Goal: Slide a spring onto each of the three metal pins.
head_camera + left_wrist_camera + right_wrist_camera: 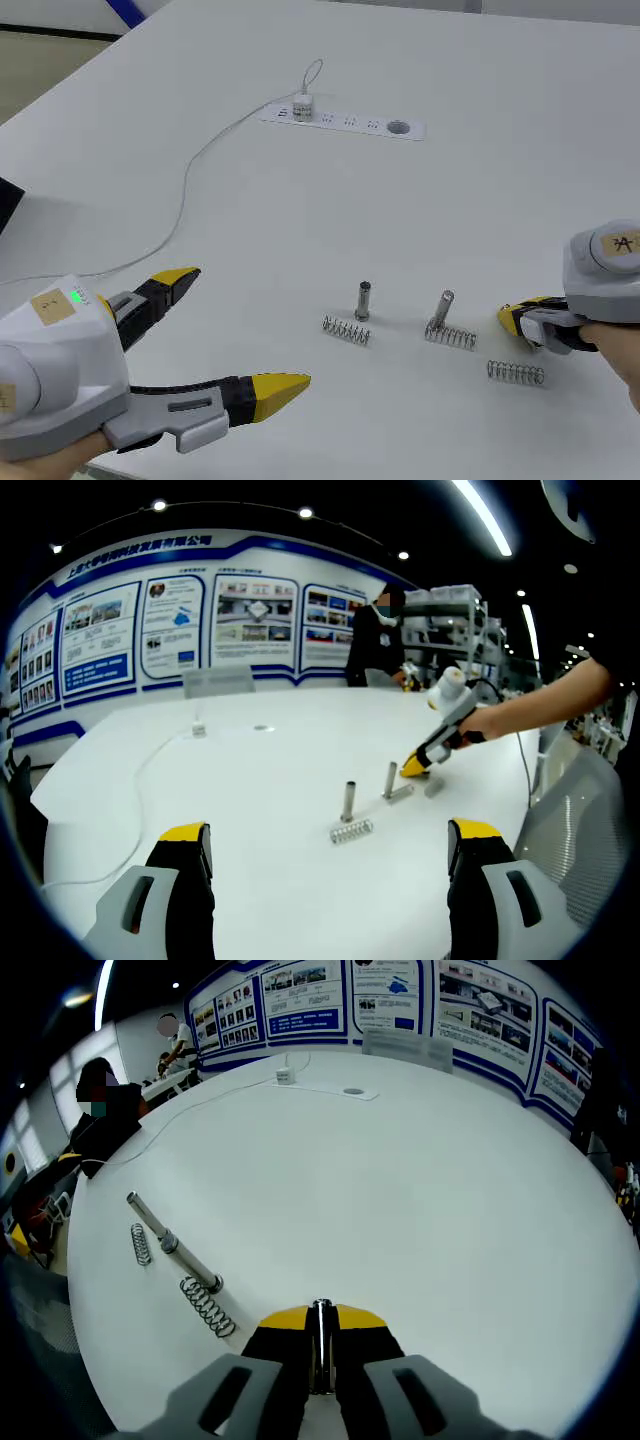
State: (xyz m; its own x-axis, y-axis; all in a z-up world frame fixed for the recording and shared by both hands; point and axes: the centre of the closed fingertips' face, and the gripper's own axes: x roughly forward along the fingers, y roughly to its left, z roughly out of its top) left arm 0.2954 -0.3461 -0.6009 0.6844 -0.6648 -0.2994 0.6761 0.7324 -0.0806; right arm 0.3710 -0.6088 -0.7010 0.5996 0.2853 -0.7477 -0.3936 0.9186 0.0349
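broadly, a white table carries everything. the left gripper hovers low at its near left edge, its yellow-tipped jaws spread wide with nothing between them, pointing towards the parts from well apart. the right gripper comes in from the right, tips just above the table. in the right gripper view its jaws are pressed together on a slim metal piece; whether that is a third pin cannot be told.

a white power strip lies at the far side, and a thin cable runs from it towards the left edge.

two metal pins are on the table near the middle, the left pin upright and the right pin leaning slightly. neither carries a spring. one spring lies flat just in front of the left pin, a second spring lies at the foot of the right pin, and a third spring lies nearer, just below the right gripper's tips.
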